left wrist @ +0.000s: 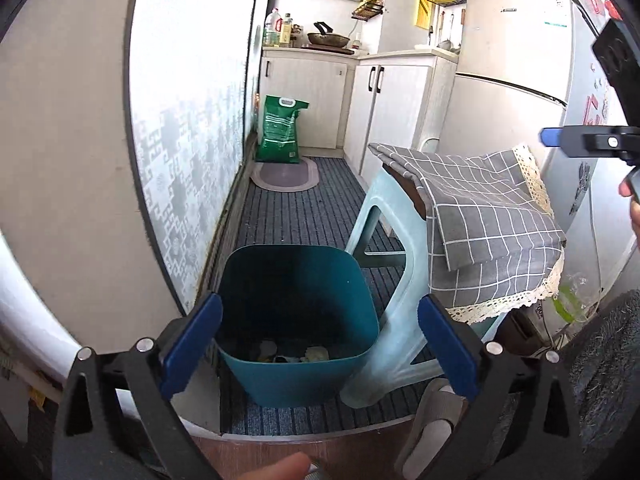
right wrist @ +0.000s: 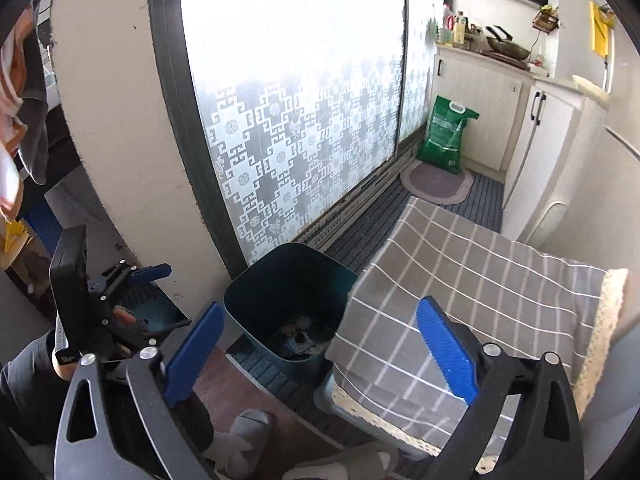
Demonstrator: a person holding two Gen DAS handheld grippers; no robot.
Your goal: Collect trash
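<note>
While scraps of crumpled trash (left wrist: pixel 316 354) lie in the bottom of the dark teal plastic bin (left wrist: pixel 296 320) at lower centre, both claws, left claw (left wrist: pixel 320 344) and right claw (right wrist: pixel 320 348), gape wide and empty; a pale plastic stool (left wrist: pixel 384 320) under grey checked cloth (left wrist: pixel 492 216) stands just right.

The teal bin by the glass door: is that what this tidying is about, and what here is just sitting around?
Part of the job:
- teal bin, some trash at its bottom
- left gripper, fingers apart, empty
- right gripper, fingers apart, empty

Just lying about:
- stool under a checked cloth
- green bag
- oval mat
- fridge
</note>
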